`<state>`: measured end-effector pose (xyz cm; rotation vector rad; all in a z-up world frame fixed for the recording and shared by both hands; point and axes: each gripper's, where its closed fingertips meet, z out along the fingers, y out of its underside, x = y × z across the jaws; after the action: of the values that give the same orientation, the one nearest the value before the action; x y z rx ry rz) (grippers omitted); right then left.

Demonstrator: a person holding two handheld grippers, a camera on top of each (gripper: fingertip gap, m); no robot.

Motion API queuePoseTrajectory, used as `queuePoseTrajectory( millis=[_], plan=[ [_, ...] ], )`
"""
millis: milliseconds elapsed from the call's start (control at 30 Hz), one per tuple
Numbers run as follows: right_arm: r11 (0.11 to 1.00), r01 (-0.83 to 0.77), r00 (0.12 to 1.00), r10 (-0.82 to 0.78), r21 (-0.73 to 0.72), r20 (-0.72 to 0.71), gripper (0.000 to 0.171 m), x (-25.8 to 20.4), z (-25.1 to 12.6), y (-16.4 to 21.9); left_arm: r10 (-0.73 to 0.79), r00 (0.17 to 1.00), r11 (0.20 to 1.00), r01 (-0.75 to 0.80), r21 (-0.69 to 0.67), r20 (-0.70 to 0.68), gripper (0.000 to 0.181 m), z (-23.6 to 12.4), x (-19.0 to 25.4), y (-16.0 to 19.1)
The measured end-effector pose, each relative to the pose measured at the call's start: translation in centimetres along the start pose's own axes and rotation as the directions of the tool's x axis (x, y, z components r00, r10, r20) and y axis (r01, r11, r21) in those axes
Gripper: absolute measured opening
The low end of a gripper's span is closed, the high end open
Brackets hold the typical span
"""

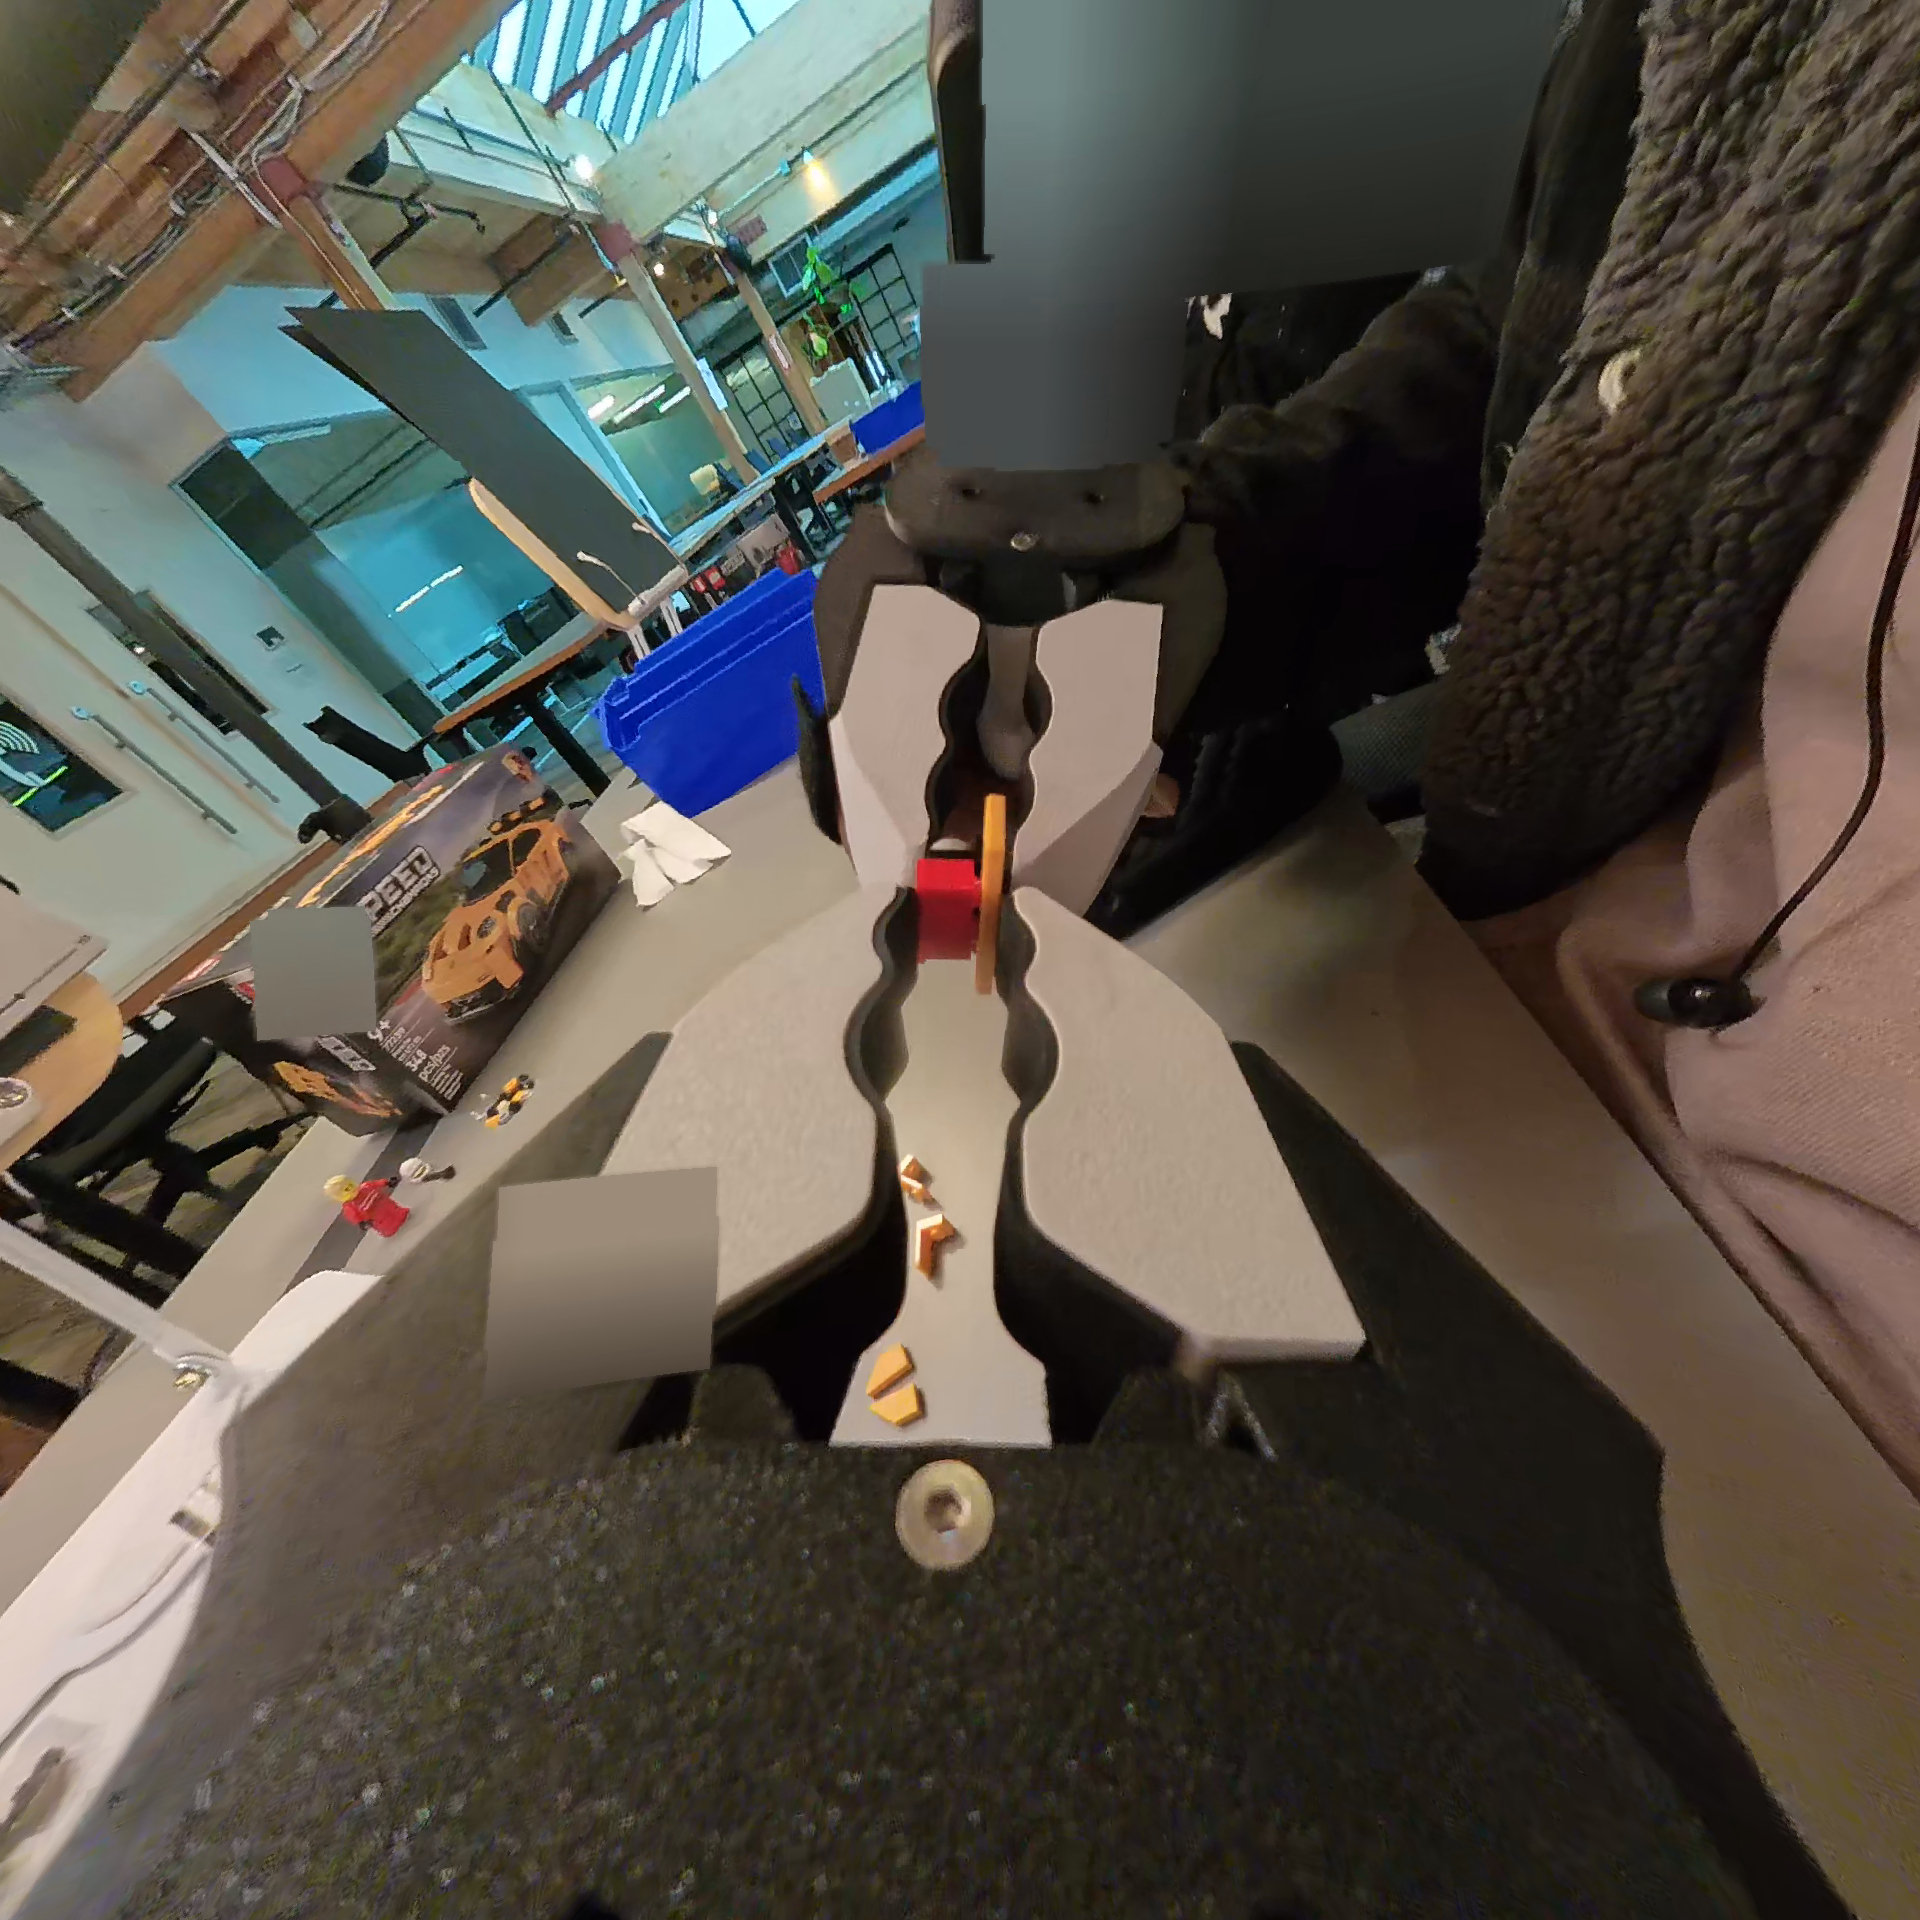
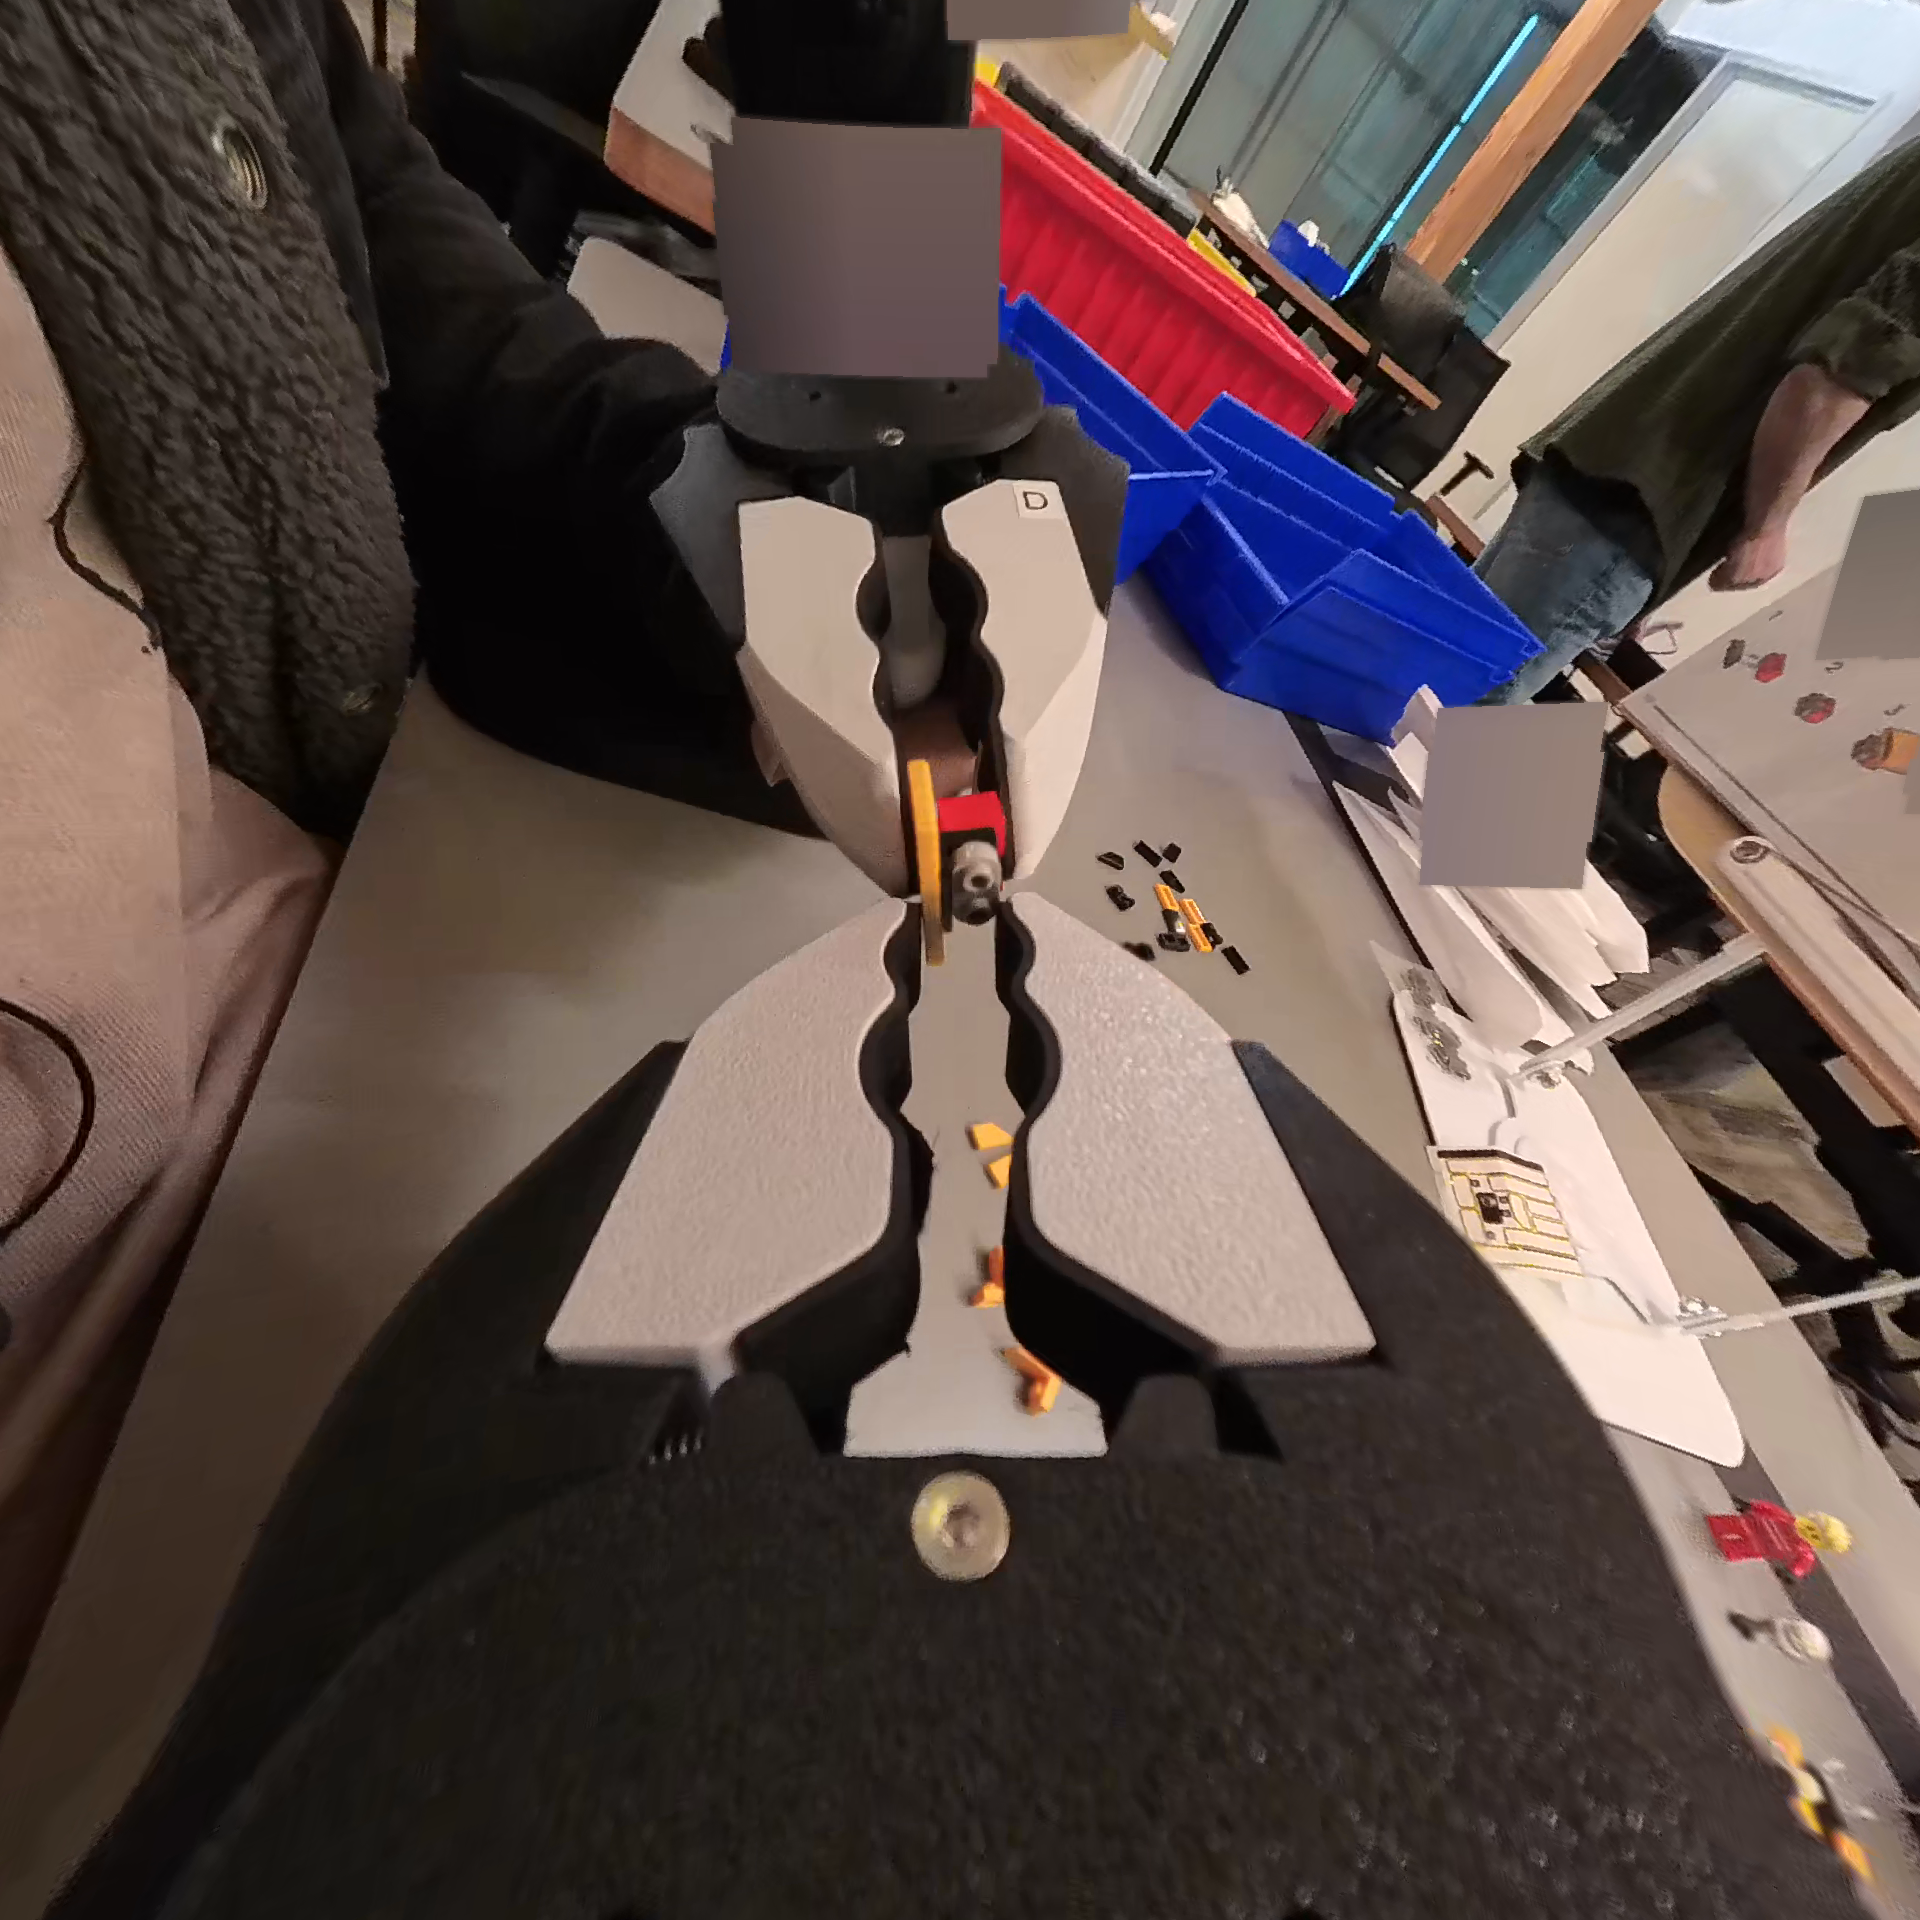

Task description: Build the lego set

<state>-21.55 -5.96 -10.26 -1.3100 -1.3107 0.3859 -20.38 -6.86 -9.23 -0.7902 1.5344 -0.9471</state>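
The two grippers meet tip to tip above the grey table (image 1: 1351, 997), sharing one small assembly: a red brick (image 1: 948, 921) fixed to the face of a thin orange plate (image 1: 989, 894) that stands on edge.

In the left wrist view, the left gripper (image 1: 954, 930) has its jaws nearly pressed together, pinching the red brick and orange plate right at the tips. The right gripper (image 1: 992, 831) faces it from the far side, its jaws also closed around the upper end of the orange plate, so the assembly sits between both pairs of tips. Seen through the gap between the left jaws, small orange pieces (image 1: 928, 1216) lie on the table below. To the left of the jaws stand the lego box (image 1: 457, 925) with an orange car on it, a red minifigure (image 1: 369, 1200) lying nearer, and a crumpled white bag (image 1: 665, 852) beyond the box.

In the right wrist view, the right gripper (image 2: 951, 914) pinches the lower end of the orange plate (image 2: 923, 852), with a grey pin (image 2: 975, 888) poking out under the red brick (image 2: 971, 812). The left gripper (image 2: 951, 821) grips the same assembly from the opposite side. To the right of the jaws lies a scatter of black and orange small parts (image 2: 1174, 914), blue bins (image 2: 1330, 582) behind them, and white paper sheets (image 2: 1558, 1226) along the table edge.
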Motion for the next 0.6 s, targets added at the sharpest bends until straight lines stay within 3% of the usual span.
queuePoseTrajectory(
  millis=[200, 600],
  plan=[
    [0.995, -0.053, 0.999, 0.052, 0.081, 0.009, 0.012, -0.11, -0.02, -0.88, -0.03, 0.999, 0.997, 0.031, 0.065, -0.019, 0.014, -0.33, 0.07, -0.85],
    [0.998, -0.047, 0.998, 0.045, 0.047, 0.035, 0.01, -0.68, -0.12, -0.26, -0.039, 0.997, 0.997, 0.043, 0.064, -0.061, 0.015, -0.17, 0.7, -0.46]
  ],
)
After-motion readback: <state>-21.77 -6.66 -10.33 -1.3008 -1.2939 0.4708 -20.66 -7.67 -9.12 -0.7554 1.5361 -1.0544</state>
